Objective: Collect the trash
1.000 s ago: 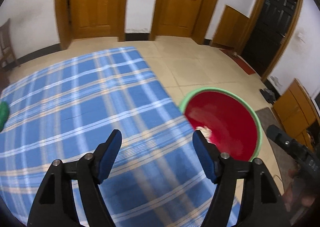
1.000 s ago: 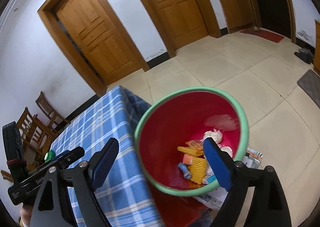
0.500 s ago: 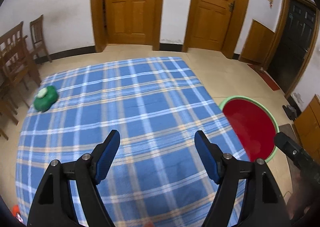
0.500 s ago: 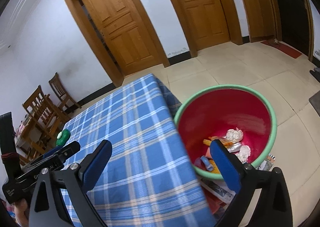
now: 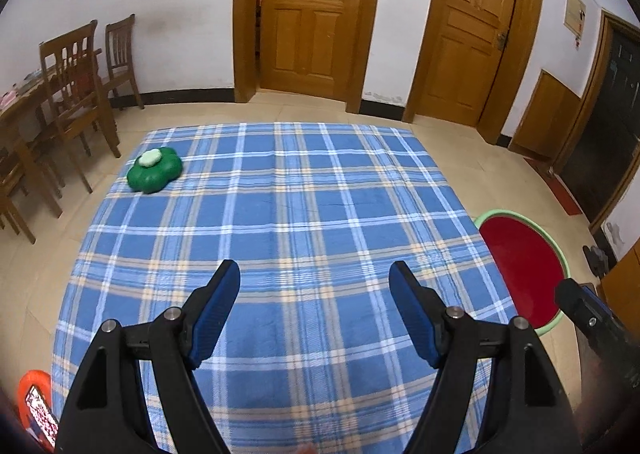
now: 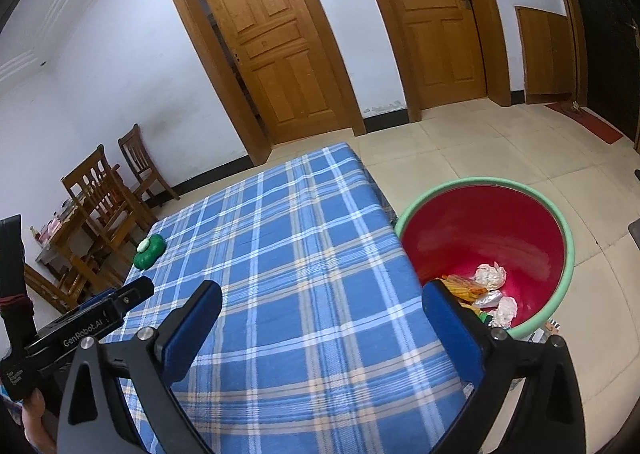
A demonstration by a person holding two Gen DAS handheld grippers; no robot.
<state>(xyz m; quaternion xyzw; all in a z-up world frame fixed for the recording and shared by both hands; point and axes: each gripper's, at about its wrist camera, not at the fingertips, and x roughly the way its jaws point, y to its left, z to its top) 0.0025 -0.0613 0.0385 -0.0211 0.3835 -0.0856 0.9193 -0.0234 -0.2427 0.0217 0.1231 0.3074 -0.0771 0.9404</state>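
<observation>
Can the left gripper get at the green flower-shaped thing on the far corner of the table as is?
Probably yes. The left gripper is open and empty, and only bare plaid tablecloth lies between it and the green flower-shaped object.

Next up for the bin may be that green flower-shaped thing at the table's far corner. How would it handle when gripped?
The green flower-shaped thing looks low and flat-bottomed, so probably won't roll. Its rounded lobes look glossy, maybe slippery. Stiffness can't be judged.

A red bin [image 6: 486,242] with a pale green rim stands upright on the floor, just right of the right tongs' right finger. Crumpled white wads [image 6: 489,276] and yellow-orange scraps [image 6: 460,286] lie at its bottom.
</observation>
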